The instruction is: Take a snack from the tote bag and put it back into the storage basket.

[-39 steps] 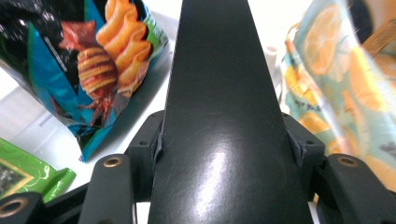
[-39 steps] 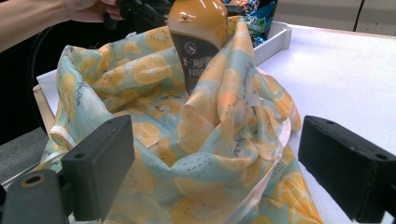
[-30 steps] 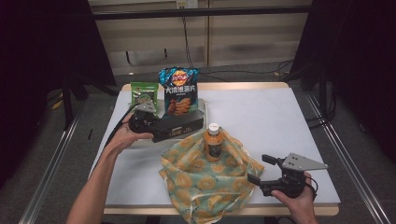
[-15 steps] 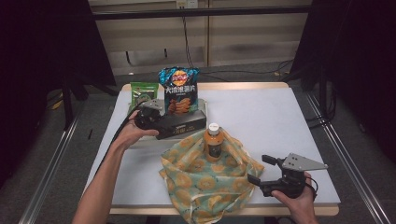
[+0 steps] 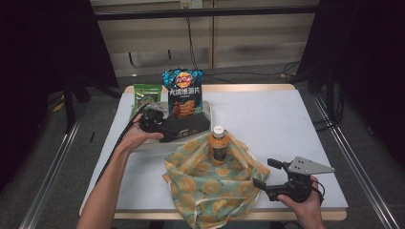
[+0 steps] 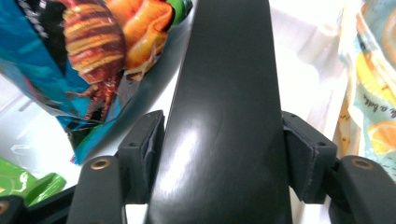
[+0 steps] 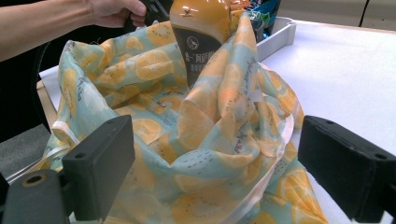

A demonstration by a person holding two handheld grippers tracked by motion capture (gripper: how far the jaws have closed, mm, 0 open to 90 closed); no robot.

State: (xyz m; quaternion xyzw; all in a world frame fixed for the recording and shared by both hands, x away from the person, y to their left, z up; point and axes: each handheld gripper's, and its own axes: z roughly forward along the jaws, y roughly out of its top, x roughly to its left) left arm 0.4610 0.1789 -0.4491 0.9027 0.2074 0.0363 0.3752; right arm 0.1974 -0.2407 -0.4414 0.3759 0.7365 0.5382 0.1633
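Slackening over the last half second, the left claw has been opening around the long glossy black box between its pads, which now look loose on its sides; otherwise little has shifted. That smooth box lies in the shallow white tray at the bench's far left, below the crinkly blue chip bag, and could slide from so loose a hold. Near right, the right claw stands wide apart before the soft orange-print cloth bag holding an amber bottle.
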